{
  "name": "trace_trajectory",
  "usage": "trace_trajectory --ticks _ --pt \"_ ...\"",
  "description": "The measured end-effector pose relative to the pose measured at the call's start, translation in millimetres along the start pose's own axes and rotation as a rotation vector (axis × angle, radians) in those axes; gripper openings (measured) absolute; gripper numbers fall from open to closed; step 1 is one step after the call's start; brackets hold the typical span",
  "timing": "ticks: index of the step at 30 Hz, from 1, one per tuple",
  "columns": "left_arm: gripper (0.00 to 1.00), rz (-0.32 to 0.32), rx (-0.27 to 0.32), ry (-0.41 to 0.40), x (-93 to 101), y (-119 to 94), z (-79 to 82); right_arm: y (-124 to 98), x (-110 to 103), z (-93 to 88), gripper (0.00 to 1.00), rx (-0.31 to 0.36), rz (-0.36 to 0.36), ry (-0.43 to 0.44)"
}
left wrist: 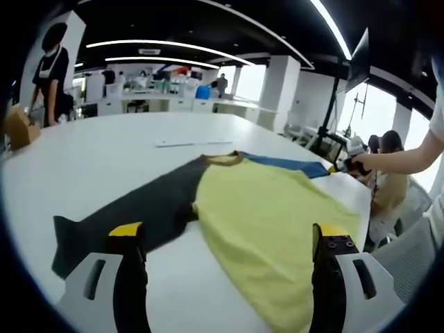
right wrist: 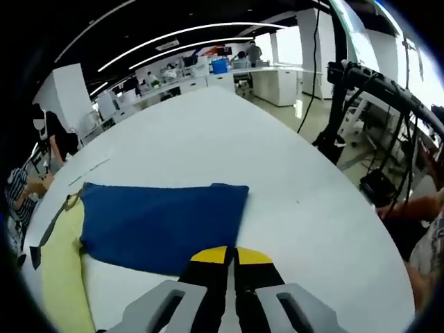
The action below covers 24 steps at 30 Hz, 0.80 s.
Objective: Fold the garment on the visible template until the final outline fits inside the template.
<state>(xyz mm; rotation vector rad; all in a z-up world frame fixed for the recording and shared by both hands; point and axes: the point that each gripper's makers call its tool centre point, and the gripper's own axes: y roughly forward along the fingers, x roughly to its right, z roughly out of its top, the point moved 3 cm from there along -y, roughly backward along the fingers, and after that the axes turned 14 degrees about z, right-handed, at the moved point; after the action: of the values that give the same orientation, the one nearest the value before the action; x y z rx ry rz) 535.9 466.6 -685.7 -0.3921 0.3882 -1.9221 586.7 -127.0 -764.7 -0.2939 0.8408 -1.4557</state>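
Note:
A T-shirt lies flat on the white table [left wrist: 104, 159]. It has a yellow body [left wrist: 270, 222], a dark grey sleeve [left wrist: 139, 208] and a blue sleeve [left wrist: 291, 164]. My left gripper [left wrist: 227, 232] is wide open over the near part of the shirt, one yellow-tipped jaw over the grey sleeve and the other by the yellow edge. In the right gripper view the blue sleeve [right wrist: 159, 222] is spread flat, with the yellow body [right wrist: 66, 270] to its left. My right gripper [right wrist: 229, 255] is shut, and the sleeve's near corner runs in under its tips. It also shows, held by a hand, as the right gripper [left wrist: 350, 165] at the cuff.
A thin white strip [left wrist: 191, 143] lies on the table beyond the collar. A person [left wrist: 50, 69] stands at the far left by a cardboard box [left wrist: 21, 125]. Seated people [left wrist: 388, 177] and a chair [left wrist: 409, 250] line the right edge. A black stand with cables [right wrist: 361, 97] rises past the table's rim.

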Motion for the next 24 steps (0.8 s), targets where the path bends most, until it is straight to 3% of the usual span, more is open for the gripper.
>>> trace_trajectory --ticks 14,24 --pt "0.94 0.012 -0.009 -0.011 -4.8 -10.2 -3.9 0.9 -5.3 0.7 0.01 -0.053 0.0 -0.132" --pt "0.97 0.008 0.013 -0.021 -4.2 -13.6 -0.8 3.2 -3.7 2.3 0.0 -0.058 -0.002 -0.119"
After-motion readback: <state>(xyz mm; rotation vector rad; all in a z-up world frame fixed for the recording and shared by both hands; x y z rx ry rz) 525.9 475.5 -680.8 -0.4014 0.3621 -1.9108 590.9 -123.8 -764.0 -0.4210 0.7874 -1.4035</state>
